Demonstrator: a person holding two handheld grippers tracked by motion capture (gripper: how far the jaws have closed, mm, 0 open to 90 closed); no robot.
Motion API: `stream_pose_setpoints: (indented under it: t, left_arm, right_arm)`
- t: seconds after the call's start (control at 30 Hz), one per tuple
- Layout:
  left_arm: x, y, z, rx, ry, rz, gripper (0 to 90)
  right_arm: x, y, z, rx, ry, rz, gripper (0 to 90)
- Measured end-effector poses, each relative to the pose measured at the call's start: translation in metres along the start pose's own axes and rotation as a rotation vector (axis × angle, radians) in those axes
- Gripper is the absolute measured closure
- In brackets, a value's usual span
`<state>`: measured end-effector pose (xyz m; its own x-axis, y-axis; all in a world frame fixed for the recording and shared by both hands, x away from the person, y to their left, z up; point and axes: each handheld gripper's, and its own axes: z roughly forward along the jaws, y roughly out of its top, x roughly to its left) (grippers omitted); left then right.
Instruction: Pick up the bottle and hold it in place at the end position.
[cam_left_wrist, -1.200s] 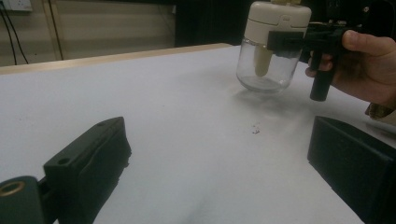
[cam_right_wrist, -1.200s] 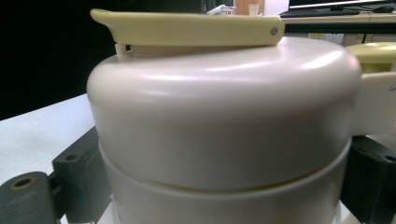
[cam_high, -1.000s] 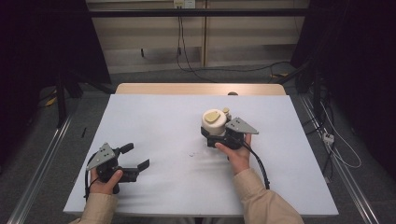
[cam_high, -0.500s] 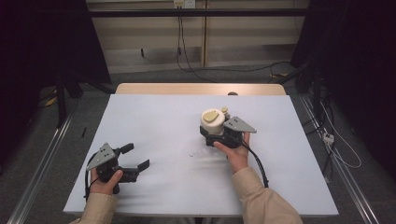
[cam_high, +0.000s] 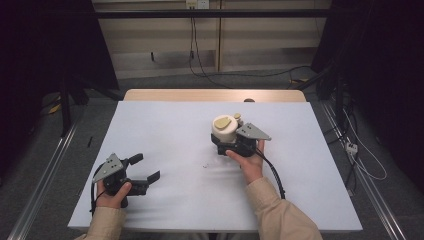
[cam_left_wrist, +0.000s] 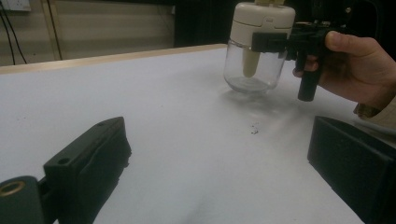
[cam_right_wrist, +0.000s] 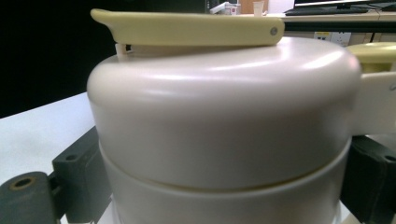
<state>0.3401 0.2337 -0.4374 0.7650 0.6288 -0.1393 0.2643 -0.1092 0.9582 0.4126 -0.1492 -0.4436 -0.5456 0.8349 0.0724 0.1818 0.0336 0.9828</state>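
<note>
No movement since earlier: right gripper (cam_high: 226, 142) stays clamped on the cream-lidded jar (cam_high: 224, 129); left gripper (cam_high: 145, 169) rests wide apart on the table (cam_high: 165, 125).

From where I stand, no lettering, label, brand, number or sign can be read anywhere in these views.
</note>
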Motion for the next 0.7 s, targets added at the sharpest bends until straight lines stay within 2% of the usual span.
stream_pose_setpoints:
  t: [0.7]
  left_arm:
    - [0.0002, -0.0001, 0.0001, 0.003, 0.003, 0.002, 4.7]
  right_arm:
    - [-0.0011, -0.0002, 0.006, 0.002, -0.003, -0.007, 7.1]
